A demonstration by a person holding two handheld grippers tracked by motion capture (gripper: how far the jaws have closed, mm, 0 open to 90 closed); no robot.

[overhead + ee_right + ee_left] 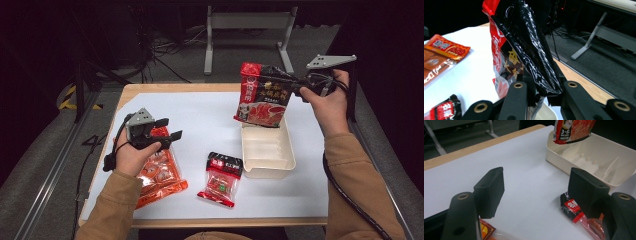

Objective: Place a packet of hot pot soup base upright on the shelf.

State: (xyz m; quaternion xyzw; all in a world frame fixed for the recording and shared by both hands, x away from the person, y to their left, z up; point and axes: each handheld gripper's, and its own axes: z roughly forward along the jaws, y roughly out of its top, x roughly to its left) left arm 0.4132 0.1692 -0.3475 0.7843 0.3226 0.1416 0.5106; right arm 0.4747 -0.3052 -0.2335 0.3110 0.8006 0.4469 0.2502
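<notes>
Holding a hotpot pouch over the tray

**Scene, largest first.** White-topped wooden table (210,125). On its right half sits a cream plastic tray with low ribbed dividers (267,150), nothing in it yet. At the left edge lies a large orange-red clear-fronted food packet (162,172), partly under the left hand. Between packet and tray lies a small black-and-red snack sachet (221,178), flat on the table.

**Thing in hand.** Large red-and-black glossy foil pouch (263,94), hanging upright above the tray's far end, its bottom edge just over the rim; clear of the table. Judged soft and crinkly, film slick, contents shifting, moderate weight for its size. It will swing and sag if held by one corner. Best hold is the flat sealed side seam or top seal, not the bulging middle.

**Right tongs** (300,87): clamped on the pouch's right edge seam; in the right gripper view (541,97) the foil is pinched tight between the pads. Right hand raised, wrist turned inward, tongs pointing left across the tray.

**Left tongs** (167,129): jaws apart, nothing between them. Left hand low over the orange packet, tongs aimed toward the table's middle.
</notes>
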